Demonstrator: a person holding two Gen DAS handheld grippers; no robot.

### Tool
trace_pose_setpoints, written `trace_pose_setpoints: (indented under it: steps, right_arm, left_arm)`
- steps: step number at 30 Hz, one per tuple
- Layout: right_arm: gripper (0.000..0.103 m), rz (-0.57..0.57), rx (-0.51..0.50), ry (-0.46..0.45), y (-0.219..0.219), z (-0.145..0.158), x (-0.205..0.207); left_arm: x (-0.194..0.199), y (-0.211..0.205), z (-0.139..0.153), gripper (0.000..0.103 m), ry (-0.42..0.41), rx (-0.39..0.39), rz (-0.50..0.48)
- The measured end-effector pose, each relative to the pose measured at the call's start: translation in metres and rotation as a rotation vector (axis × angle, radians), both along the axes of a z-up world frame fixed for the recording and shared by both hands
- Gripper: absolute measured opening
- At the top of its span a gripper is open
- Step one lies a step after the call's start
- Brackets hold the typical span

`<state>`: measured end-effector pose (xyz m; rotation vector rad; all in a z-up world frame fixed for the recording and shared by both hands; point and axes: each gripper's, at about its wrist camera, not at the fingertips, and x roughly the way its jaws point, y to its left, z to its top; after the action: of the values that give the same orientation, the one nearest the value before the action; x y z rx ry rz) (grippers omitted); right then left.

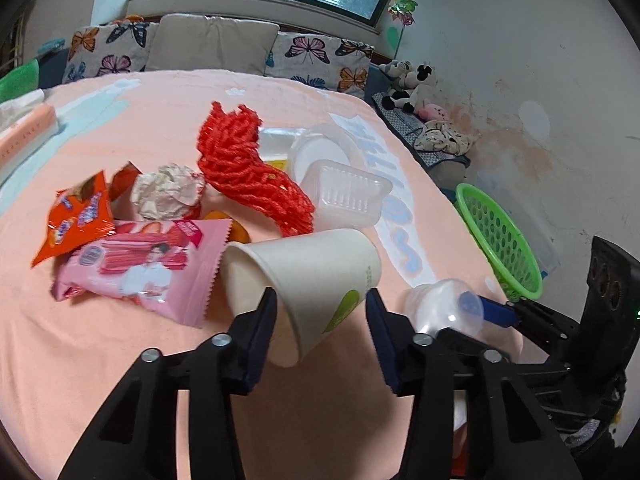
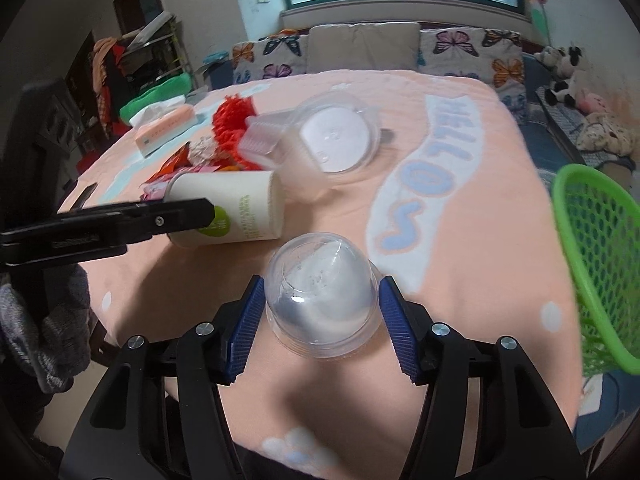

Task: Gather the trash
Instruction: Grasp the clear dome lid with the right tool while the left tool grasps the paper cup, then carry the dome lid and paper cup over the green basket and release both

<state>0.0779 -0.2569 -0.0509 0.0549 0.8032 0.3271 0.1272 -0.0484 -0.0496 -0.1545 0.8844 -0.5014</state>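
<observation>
A white paper cup (image 1: 308,280) lies on its side on the peach cloth; it also shows in the right wrist view (image 2: 236,208). My left gripper (image 1: 320,312) is open, its fingers on either side of the cup. My right gripper (image 2: 322,300) is shut on a clear plastic cup (image 2: 322,296), seen from the left wrist too (image 1: 444,308). A pile of trash lies beyond: pink wrapper (image 1: 148,268), orange wrapper (image 1: 76,216), crumpled paper (image 1: 168,192), red foam net (image 1: 252,168), clear tray (image 1: 348,196), clear tub (image 2: 340,136).
A green mesh basket (image 2: 596,256) stands off the table's right edge, also in the left wrist view (image 1: 500,240). A tissue pack (image 2: 164,132) lies at the far left of the table. A sofa with butterfly cushions (image 2: 460,48) runs behind.
</observation>
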Motion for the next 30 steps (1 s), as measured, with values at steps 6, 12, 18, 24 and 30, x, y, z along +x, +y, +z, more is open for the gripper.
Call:
trace_pose_setpoints:
  steps: [6, 12, 18, 24, 30]
  right_arm:
    - [0.059, -0.062, 0.015, -0.019, -0.025, 0.009, -0.009]
    - [0.059, -0.124, 0.029, -0.027, -0.050, 0.014, -0.017]
    - [0.059, -0.219, 0.053, -0.045, -0.086, 0.021, -0.023]
    - [0.059, -0.333, 0.043, -0.062, -0.132, 0.025, -0.023]
    - [0.059, -0.462, 0.028, -0.029, -0.190, 0.016, -0.014]
  left_arm:
    - [-0.003, -0.010, -0.003, 0.017, 0.006, -0.025, -0.036]
    - [-0.013, -0.018, 0.000, 0.003, 0.005, -0.040, -0.072]
    - [-0.025, -0.024, 0.012, 0.003, 0.001, -0.058, -0.122]
    - [-0.037, -0.035, 0.032, 0.003, -0.022, -0.097, -0.188]
    - [-0.038, -0.062, 0.053, 0.003, -0.054, -0.108, -0.260]
